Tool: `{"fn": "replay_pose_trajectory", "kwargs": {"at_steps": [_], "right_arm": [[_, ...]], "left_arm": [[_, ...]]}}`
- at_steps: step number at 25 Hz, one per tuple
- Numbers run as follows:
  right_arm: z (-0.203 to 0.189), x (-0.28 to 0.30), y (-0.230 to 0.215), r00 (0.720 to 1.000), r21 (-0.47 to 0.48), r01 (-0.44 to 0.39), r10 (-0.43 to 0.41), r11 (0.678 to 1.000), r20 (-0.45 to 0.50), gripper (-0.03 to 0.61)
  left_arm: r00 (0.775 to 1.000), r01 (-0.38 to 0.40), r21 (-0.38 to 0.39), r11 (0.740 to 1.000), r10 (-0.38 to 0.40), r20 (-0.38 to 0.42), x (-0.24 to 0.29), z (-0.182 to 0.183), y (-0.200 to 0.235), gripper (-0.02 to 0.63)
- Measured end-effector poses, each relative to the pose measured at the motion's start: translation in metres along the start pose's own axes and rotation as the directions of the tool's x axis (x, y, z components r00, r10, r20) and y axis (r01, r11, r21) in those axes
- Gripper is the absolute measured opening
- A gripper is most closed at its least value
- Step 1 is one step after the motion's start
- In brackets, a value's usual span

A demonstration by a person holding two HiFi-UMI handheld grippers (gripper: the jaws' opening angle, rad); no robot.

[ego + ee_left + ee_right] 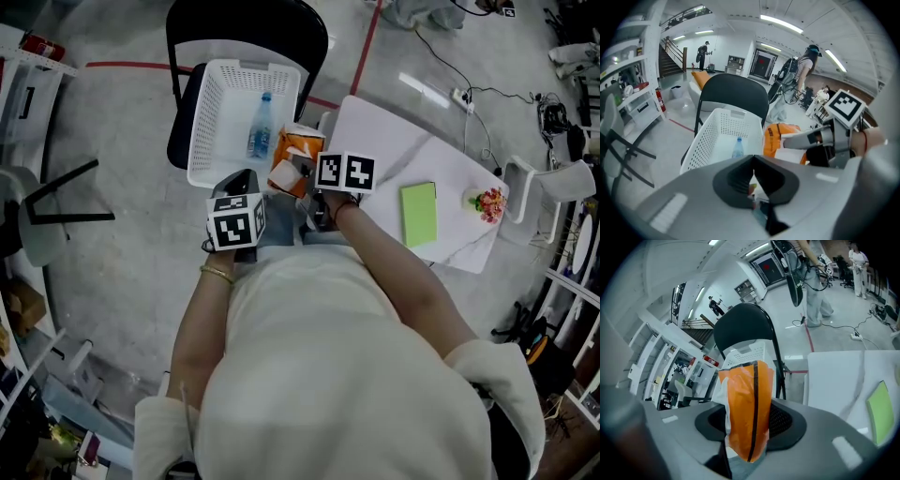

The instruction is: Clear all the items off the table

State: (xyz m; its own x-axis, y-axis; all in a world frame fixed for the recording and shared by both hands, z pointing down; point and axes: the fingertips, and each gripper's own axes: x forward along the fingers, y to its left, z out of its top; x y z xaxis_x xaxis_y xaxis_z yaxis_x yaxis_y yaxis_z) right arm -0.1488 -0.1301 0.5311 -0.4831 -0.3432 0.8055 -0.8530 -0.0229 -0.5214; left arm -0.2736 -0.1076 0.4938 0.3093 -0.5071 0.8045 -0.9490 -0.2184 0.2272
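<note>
My right gripper [302, 174] is shut on an orange snack bag [296, 155], held between the white table's [375, 131] left corner and the white basket [211, 103]. In the right gripper view the bag [747, 413] stands upright between the jaws of the gripper [750, 427]. The basket sits on a black chair [244, 28] and holds a water bottle [261, 127]. My left gripper [246, 178] hangs just below the basket, shut and holding nothing. Its own view [753, 171] shows the basket [705, 140], the bottle [737, 149] and the bag [780, 136] ahead.
A green notepad [419, 214] and a small dish with red and green contents [487, 202] lie on the table. A stool [42, 220] stands at the left. Cables and a power strip [462, 97] lie on the floor beyond the table. People stand far off in the room.
</note>
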Motion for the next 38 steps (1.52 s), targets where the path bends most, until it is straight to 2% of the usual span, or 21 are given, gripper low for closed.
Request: {"fn": "replay_pose_trajectory", "kwargs": {"at_steps": [14, 19, 33, 36, 38], "right_arm": [[-0.003, 0.061, 0.064, 0.996, -0.07, -0.035, 0.029, 0.997, -0.089, 0.183], [-0.007, 0.076, 0.075, 0.992, -0.095, -0.036, 0.025, 0.995, -0.121, 0.183], [-0.006, 0.108, 0.093, 0.987, -0.086, -0.037, 0.022, 0.996, -0.162, 0.184], [-0.005, 0.113, 0.099, 0.985, -0.08, -0.063, 0.049, 0.995, -0.167, 0.189], [-0.005, 0.116, 0.104, 0.982, -0.075, -0.102, 0.088, 0.992, -0.169, 0.226]], "left_arm": [[0.999, -0.053, -0.055, 0.997, 0.053, -0.003, -0.007, 0.001, 0.065, 0.009], [0.998, -0.061, -0.082, 0.995, 0.06, -0.011, -0.008, -0.007, 0.073, 0.009], [0.997, -0.07, -0.121, 0.99, 0.066, -0.031, -0.002, -0.013, 0.09, 0.009], [0.997, -0.072, -0.122, 0.99, 0.068, -0.032, 0.0, -0.011, 0.093, 0.009], [0.997, -0.071, -0.122, 0.99, 0.067, -0.032, 0.001, -0.011, 0.093, 0.009]]}}
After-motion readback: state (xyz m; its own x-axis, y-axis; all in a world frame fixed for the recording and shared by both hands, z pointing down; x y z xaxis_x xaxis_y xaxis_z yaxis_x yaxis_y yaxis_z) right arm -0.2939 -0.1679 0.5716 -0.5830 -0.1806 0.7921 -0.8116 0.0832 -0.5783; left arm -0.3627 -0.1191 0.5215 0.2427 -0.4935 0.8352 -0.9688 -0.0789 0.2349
